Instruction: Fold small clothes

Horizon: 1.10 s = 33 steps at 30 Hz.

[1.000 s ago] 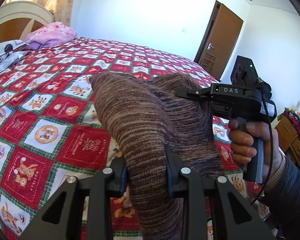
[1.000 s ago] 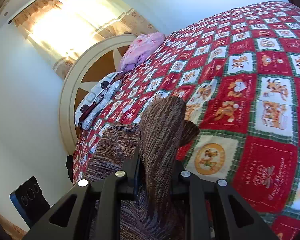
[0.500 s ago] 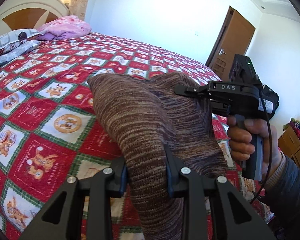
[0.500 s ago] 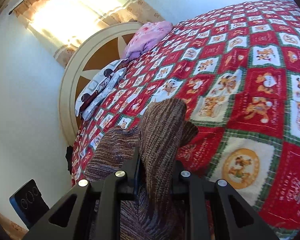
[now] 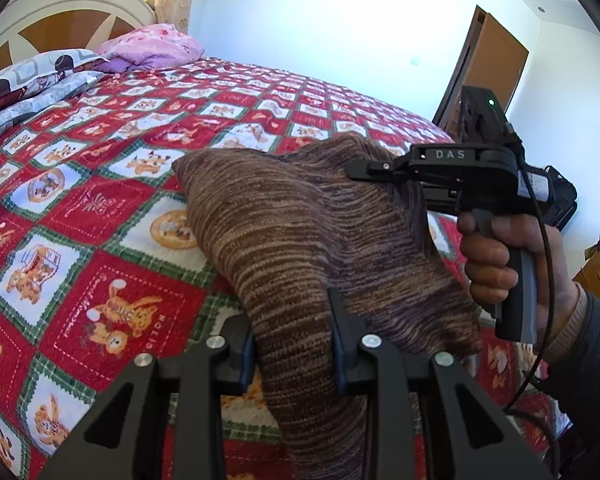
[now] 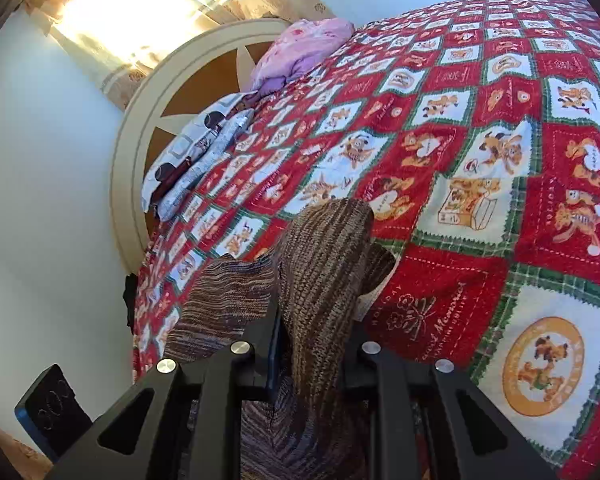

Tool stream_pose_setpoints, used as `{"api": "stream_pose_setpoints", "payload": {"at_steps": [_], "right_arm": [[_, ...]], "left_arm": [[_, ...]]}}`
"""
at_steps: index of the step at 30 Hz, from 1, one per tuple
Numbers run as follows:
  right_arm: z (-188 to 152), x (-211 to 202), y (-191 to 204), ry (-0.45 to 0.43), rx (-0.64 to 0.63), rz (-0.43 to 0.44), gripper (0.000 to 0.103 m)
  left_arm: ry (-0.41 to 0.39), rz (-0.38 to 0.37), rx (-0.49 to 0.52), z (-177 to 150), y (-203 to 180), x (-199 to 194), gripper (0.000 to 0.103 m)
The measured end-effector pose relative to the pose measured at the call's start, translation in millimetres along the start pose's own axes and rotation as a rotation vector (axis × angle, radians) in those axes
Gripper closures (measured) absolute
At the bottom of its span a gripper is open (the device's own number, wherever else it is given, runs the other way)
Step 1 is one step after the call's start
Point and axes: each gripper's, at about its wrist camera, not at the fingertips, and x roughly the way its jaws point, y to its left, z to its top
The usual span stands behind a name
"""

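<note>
Through the left wrist camera, I am seeing my left hand-held gripper (image 5: pixel 292 344) pointing down and forward over the bed (image 5: pixel 100 208), its jaws clamping a thick fold of the brown striped knit garment (image 5: pixel 300 240). The garment is hanging in the air between both tools, bulging up ahead of the fingers above the red patchwork bedspread. To the right, my right hand (image 5: pixel 508 264) is wrapping around the upright grip of the right hand-held gripper (image 5: pixel 356 170), which is reaching in level from the right side with its tip pinching the garment's far upper edge. A dark sleeve (image 5: pixel 592 360) is covering the wrist, and a cable (image 5: pixel 550 280) is looping down past it. A wooden door (image 5: pixel 496 64) is standing behind.

Through the right wrist camera, I am looking along the right hand-held gripper (image 6: pixel 312 344), angled down toward the bedspread. Its jaws are squeezing a bunched ridge of the same knit garment (image 6: pixel 324 272), which is rising up between the fingers and drooping off to the left. Pillows (image 6: pixel 204 152) are lying by the round headboard (image 6: pixel 148 128) at the far end.
</note>
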Motion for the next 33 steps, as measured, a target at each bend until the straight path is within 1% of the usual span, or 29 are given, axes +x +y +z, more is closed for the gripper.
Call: {"api": "stream_pose_setpoints", "payload": {"at_steps": [9, 11, 13, 15, 18, 20, 21, 23, 25, 26, 27, 28, 29, 30, 31, 33], "right_arm": [[0, 22, -16, 0.042, 0.019, -0.037, 0.082], [-2, 22, -14, 0.042, 0.007, -0.051, 0.081], [-3, 21, -12, 0.039, -0.005, -0.07, 0.078], [-4, 19, -8, 0.036, -0.034, -0.095, 0.077], [-5, 19, -7, 0.038, -0.056, -0.125, 0.075], [-4, 18, -8, 0.04, -0.057, -0.165, 0.068], [-4, 13, -8, 0.031, -0.064, -0.181, 0.063], [-4, 0, -7, -0.002, -0.073, -0.201, 0.062], [-7, -23, -2, -0.049, -0.084, -0.21, 0.062], [-10, -32, 2, -0.068, -0.092, -0.202, 0.061], [-15, -44, 9, -0.088, -0.111, -0.176, 0.058], [-22, -52, 15, -0.096, -0.128, -0.158, 0.055], [-30, -57, 22, -0.095, -0.151, -0.141, 0.055], [-41, -61, 31, -0.086, -0.185, -0.111, 0.054], [-50, -62, 37, -0.073, -0.21, -0.088, 0.054], [-68, -56, 44, -0.014, -0.225, -0.047, 0.054]], "left_arm": [[0.02, -0.011, -0.011, -6, 9, 9, 0.072], [0.026, -0.01, -0.012, -7, 9, 11, 0.071], [0.033, -0.009, -0.019, -8, 10, 13, 0.067], [0.033, -0.007, -0.019, -9, 9, 13, 0.067], [0.03, 0.008, 0.003, -10, 4, 12, 0.062], [0.027, 0.02, 0.021, -11, 0, 12, 0.057], [0.026, 0.028, 0.031, -12, -1, 10, 0.056], [0.016, 0.032, 0.037, -13, -2, 7, 0.054], [-0.001, 0.042, 0.043, -12, 0, 3, 0.048], [-0.018, 0.05, 0.041, -12, 2, 0, 0.046], [-0.05, 0.062, 0.033, -10, 5, -5, 0.041], [-0.076, 0.068, 0.019, -9, 9, -9, 0.038], [-0.096, 0.065, 0.002, -7, 13, -13, 0.036], [-0.112, 0.061, -0.014, -5, 18, -15, 0.033], [-0.123, 0.085, -0.02, -4, 23, -16, 0.029], [-0.098, 0.141, -0.012, -5, 28, -9, 0.028]]}}
